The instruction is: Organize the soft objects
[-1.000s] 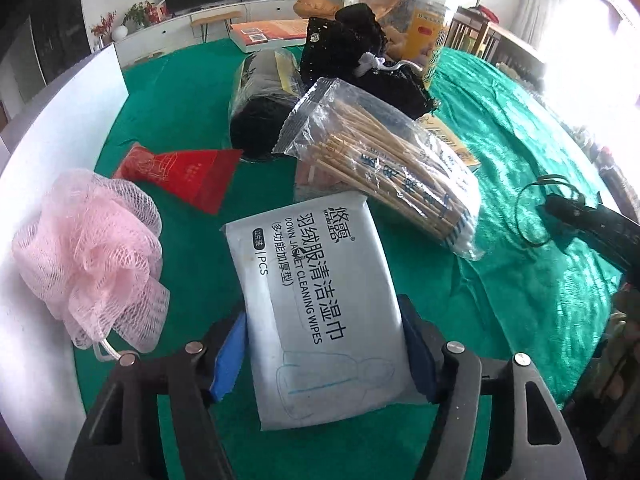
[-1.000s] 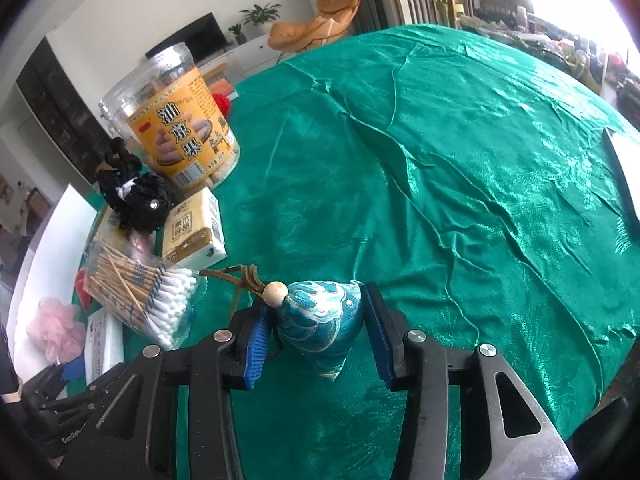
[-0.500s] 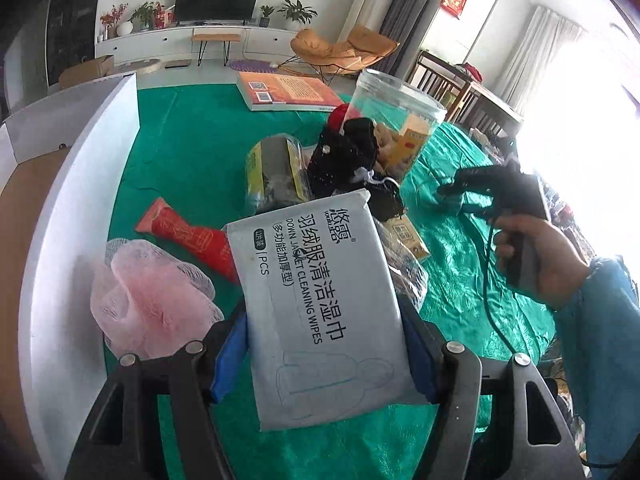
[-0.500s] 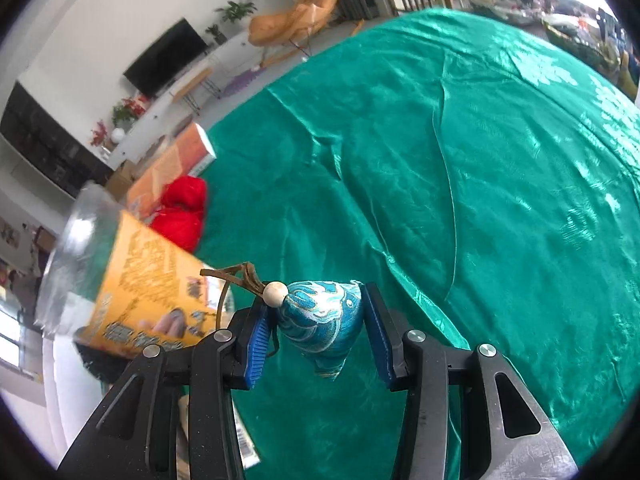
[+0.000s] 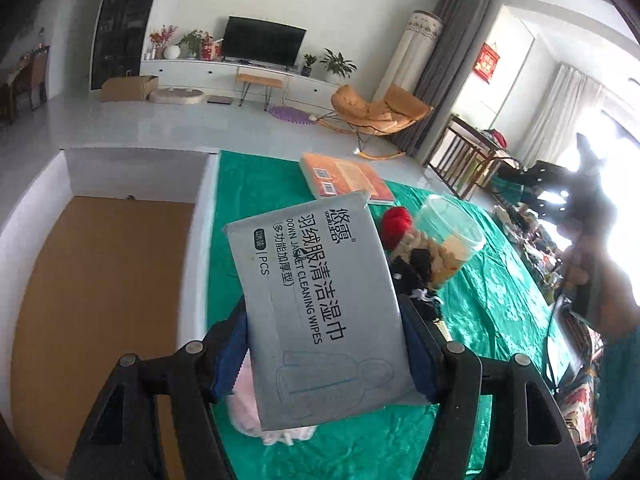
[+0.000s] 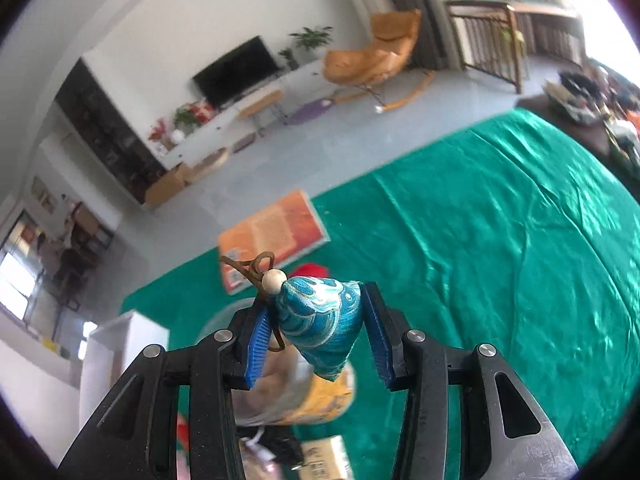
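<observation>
Above the green tablecloth point(image 5: 500, 280): left gripper point(image 5: 320, 344) pinches a grey wipes pack point(image 5: 320, 300) by its two long edges, pack lifted clear of the cloth, tilted, label up. White box w/ brown floor point(image 5: 100, 280) sits just left of it. Right gripper point(image 6: 316, 332) clamped on a small teal cloth pouch point(image 6: 324, 320), bead + brown cord at pouch's left top; also off the table. Below/behind: plastic jar point(image 5: 452, 232), orange book point(image 5: 344, 178), red yarn ball point(image 5: 396, 226), pink mesh puff point(image 5: 256, 412) partly hidden under the pack.
</observation>
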`<state>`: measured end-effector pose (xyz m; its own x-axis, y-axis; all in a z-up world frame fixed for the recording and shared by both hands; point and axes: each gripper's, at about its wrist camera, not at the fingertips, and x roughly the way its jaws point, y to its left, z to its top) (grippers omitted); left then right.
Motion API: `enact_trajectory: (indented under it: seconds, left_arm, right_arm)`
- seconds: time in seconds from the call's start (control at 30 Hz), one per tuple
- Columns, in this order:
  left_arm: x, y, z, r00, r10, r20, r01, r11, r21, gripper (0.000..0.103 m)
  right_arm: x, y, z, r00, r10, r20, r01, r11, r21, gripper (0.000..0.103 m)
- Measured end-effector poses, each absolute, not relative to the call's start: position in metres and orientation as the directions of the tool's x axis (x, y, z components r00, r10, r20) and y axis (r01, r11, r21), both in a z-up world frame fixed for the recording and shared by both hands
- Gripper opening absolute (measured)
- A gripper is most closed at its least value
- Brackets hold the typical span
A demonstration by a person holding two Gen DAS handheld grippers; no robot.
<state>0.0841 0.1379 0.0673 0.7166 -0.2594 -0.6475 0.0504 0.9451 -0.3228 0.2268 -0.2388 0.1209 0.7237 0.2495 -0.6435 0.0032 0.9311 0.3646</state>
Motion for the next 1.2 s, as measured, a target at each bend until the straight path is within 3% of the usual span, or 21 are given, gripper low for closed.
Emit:
enact_trajectory:
  seconds: [0.13,0.3,0.37,0.4,0.47,0.57,0.7,0.83,0.93,1.03,1.13,1.2]
  left_arm:
    - [0.050,0.202,0.074,0.748,-0.127,-0.652,-0.067,0.962,-0.265,0.068]
    - [0.006,0.271,0.059,0.725,0.075,-0.685,-0.260,0.950,-0.172,0.072]
    - [-0.008,0.286,0.051,0.712,0.139,-0.688,-0.316,0.939,-0.137,0.089]
    - [-0.015,0.290,0.049,0.715,0.162,-0.680,-0.335,0.933,-0.130,0.096]
    - [-0.027,0.295,0.047,0.735,0.185,-0.652,-0.352,0.926,-0.135,0.097]
    - [-0.031,0.289,0.044,0.774,0.125,-0.621,-0.300,0.935,-0.186,0.097]
    - [-0.025,0.251,0.055,0.818,-0.023,-0.575,-0.152,0.955,-0.254,0.097]
    - [-0.022,0.178,0.057,0.805,-0.224,-0.549,0.087,0.961,-0.264,0.097]
    - [-0.013,0.106,0.043,0.710,-0.366,-0.602,0.266,0.930,-0.252,0.097]
    - [-0.004,0.037,0.004,0.601,-0.390,-0.698,0.354,0.913,-0.206,0.097]
    - [0.010,0.000,-0.039,0.557,-0.390,-0.733,0.367,0.908,-0.205,0.097]
    - [0.023,-0.012,-0.064,0.535,-0.367,-0.761,0.351,0.916,-0.195,0.097]
  right_arm:
    - [0.178,-0.114,0.156,0.653,0.442,-0.614,-0.283,0.895,0.344,0.046]
    - [0.123,0.026,0.148,0.466,0.645,-0.605,-0.518,0.754,0.404,0.046]
    - [0.111,0.070,0.131,0.349,0.692,-0.632,-0.575,0.690,0.439,0.054]
    - [0.107,0.083,0.121,0.297,0.707,-0.642,-0.589,0.665,0.459,0.069]
    - [0.100,0.093,0.108,0.267,0.715,-0.646,-0.603,0.647,0.467,0.072]
    - [0.097,0.066,0.098,0.324,0.704,-0.633,-0.592,0.672,0.445,0.072]
    - [0.078,0.000,0.078,0.507,0.611,-0.608,-0.480,0.786,0.390,0.072]
    - [0.069,-0.120,0.012,0.692,0.323,-0.646,-0.144,0.938,0.314,0.074]
    - [0.045,-0.187,-0.045,0.697,0.182,-0.693,0.075,0.943,0.323,0.075]
    - [0.019,-0.236,-0.088,0.678,0.052,-0.733,0.253,0.920,0.299,0.075]
    - [0.002,-0.267,-0.082,0.704,0.027,-0.710,0.353,0.854,0.383,0.075]
    - [0.002,-0.269,-0.075,0.701,-0.092,-0.708,0.413,0.861,0.298,0.075]
